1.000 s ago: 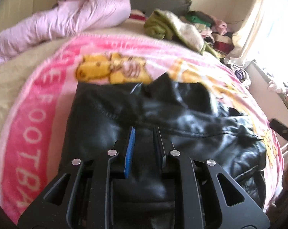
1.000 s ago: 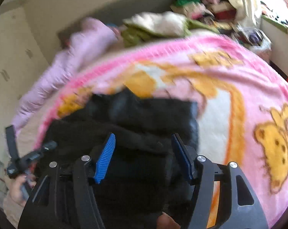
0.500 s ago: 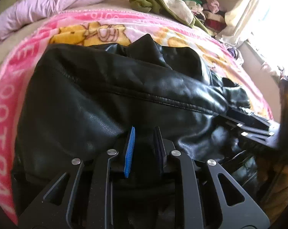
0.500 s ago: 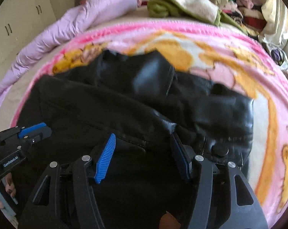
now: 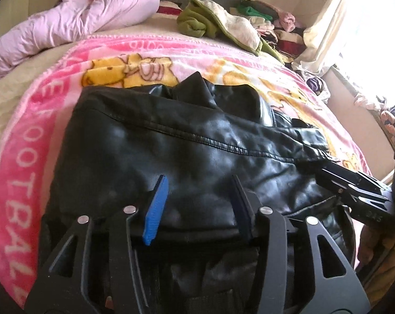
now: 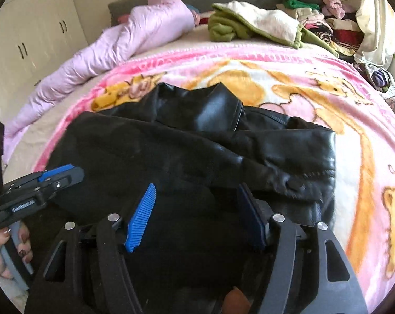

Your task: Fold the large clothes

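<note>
A black leather jacket (image 5: 187, 146) lies folded on the pink cartoon blanket (image 5: 22, 141); it also shows in the right wrist view (image 6: 197, 151), collar at the far side. My left gripper (image 5: 200, 183) is open over the jacket's near edge, holding nothing. My right gripper (image 6: 197, 196) is open over the jacket's near right part, empty. The right gripper shows at the right of the left wrist view (image 5: 354, 183), at the jacket's edge. The left gripper shows at the left of the right wrist view (image 6: 40, 183).
A lilac quilt (image 6: 119, 44) lies at the bed's far left. A green and cream blanket (image 6: 255, 23) and a pile of clothes (image 6: 322, 18) sit at the far right. Wardrobe doors (image 6: 27, 41) stand left, a bright window (image 5: 375, 26) right.
My left gripper has opened and let go of the jacket, which now lies folded over. Both grippers have drawn back a little from it.
</note>
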Demonstrator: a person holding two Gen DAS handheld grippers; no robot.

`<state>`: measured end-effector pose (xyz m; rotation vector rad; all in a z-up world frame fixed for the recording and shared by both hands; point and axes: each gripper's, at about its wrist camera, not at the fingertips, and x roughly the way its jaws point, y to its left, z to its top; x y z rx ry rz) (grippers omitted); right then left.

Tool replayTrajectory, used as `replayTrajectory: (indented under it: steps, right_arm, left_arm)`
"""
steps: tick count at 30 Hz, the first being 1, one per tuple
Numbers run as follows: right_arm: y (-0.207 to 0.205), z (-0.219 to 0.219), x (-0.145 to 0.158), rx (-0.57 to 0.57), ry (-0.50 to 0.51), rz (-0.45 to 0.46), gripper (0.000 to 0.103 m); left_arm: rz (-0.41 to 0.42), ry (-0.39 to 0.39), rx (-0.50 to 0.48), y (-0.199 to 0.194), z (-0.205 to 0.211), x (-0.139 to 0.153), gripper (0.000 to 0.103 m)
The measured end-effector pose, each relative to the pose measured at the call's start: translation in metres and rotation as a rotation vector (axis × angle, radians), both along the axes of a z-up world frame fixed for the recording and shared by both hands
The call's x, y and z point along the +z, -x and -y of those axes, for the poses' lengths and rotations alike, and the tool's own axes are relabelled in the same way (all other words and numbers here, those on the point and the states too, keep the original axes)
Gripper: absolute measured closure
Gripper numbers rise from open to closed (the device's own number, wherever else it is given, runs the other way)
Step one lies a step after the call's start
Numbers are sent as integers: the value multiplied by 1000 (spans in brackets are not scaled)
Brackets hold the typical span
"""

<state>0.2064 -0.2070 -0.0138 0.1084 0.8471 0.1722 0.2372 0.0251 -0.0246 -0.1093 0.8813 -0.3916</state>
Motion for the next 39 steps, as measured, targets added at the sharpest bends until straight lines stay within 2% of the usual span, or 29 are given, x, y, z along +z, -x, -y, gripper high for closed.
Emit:
replayTrajectory:
  steps: [5, 7, 9, 10, 11, 12, 17, 23, 27, 30, 36, 39]
  right_arm:
    - [20, 2, 7, -12, -1, 21, 39]
    - [27, 3, 9, -19, -6, 33, 36]
    - [32, 3, 10, -13, -3, 43, 36]
    - [34, 2, 10, -5, 1, 45, 36]
    - [37, -1, 11, 12, 0, 45, 38]
    - [38, -3, 11, 25, -2, 45, 46]
    - [43, -15, 5, 62, 15, 23, 58]
    - [41, -12, -18, 23, 45, -66, 59]
    - [41, -7, -34, 5, 18, -120, 59]
    - [40, -6, -39, -6, 2, -122, 59]
    - [46, -5, -27, -11, -20, -88, 57]
    - [52, -3, -20, -9, -35, -65, 54]
  left_arm:
    - [-4, 1, -5, 7, -3, 1, 61]
    - [-11, 2, -9, 10, -4, -1, 62]
    - [-18, -9, -15, 13, -3, -3, 67]
    - [-26, -11, -22, 14, -2, -5, 78]
    - [-34, -14, -28, 16, -1, -7, 84]
    - [-43, -23, -30, 17, 0, -11, 86]
    - [-75, -39, -32, 19, 2, -23, 86]
    - [-74, -49, -33, 21, 3, -29, 86]
    - [-75, -46, -31, 20, 2, -28, 86]
    - [-73, -53, -27, 21, 3, -26, 86]
    - [-69, -55, -21, 25, 3, -22, 86]
    - [-71, -38, -18, 26, 3, -19, 82]
